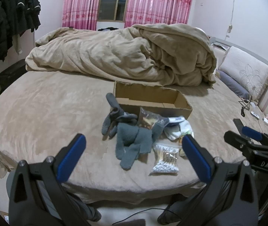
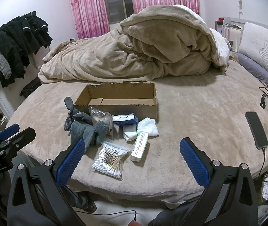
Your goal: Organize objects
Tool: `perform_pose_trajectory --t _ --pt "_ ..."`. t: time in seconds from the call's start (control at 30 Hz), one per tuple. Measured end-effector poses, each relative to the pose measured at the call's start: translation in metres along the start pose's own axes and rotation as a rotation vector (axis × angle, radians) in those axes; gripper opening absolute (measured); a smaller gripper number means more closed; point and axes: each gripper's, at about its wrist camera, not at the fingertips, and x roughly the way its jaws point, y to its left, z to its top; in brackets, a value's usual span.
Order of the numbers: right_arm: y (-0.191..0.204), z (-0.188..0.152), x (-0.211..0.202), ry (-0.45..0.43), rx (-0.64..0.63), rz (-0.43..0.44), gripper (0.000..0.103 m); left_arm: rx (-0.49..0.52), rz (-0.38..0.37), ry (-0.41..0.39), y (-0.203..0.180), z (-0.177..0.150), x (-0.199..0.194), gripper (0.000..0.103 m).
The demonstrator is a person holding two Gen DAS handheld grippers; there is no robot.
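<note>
An open cardboard box (image 1: 171, 105) (image 2: 145, 109) lies empty on the bed. In front of it is a pile: dark grey gloves (image 1: 115, 120) (image 2: 71, 118), grey-blue socks (image 1: 132, 145) (image 2: 88, 133), a clear snack bag (image 1: 149, 118) (image 2: 100, 116), a blue Vinda tissue pack (image 2: 123, 119), white socks (image 1: 177, 130) (image 2: 147, 128), a white tube-like pack (image 2: 139, 146) and a bag of cotton swabs (image 1: 166, 160) (image 2: 109, 162). My left gripper (image 1: 134, 150) is open, just short of the pile. My right gripper (image 2: 130, 154) is open, near the swabs.
A crumpled beige duvet (image 1: 124, 52) (image 2: 134, 52) fills the back of the bed. A phone (image 2: 256, 130) with a cable lies at the right, pillows (image 2: 262, 50) behind it. Dark clothes (image 2: 17, 43) hang at the left.
</note>
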Motion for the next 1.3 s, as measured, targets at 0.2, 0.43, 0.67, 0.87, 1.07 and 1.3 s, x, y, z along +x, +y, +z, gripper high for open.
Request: perform_pose_trajectory --t 0.2,0.43,0.67,0.87,1.07,1.3 --pt "0.0 0.0 0.0 0.0 0.0 0.0 0.103 0.0 0.0 0.001 0.0 0.0 0.0 0.103" --pt "0.0 0.0 0.0 0.0 0.0 0.0 0.103 0.0 0.0 0.0 -0.001 0.0 0.0 0.103" --pt "0.0 0.0 0.0 0.0 0.002 0.001 0.103 0.0 0.0 0.0 0.0 0.0 0.0 0.103" --pt "0.0 0.0 0.0 -0.001 0.001 0.001 0.103 0.0 0.0 0.002 0.0 0.0 0.0 0.103" --pt "0.0 0.0 0.0 0.002 0.002 0.001 0.103 -0.001 0.0 0.004 0.0 0.0 0.0 0.103" --pt "0.003 -0.002 0.005 0.012 0.003 0.0 0.103 0.011 -0.001 0.021 -0.002 0.002 0.014 0.103"
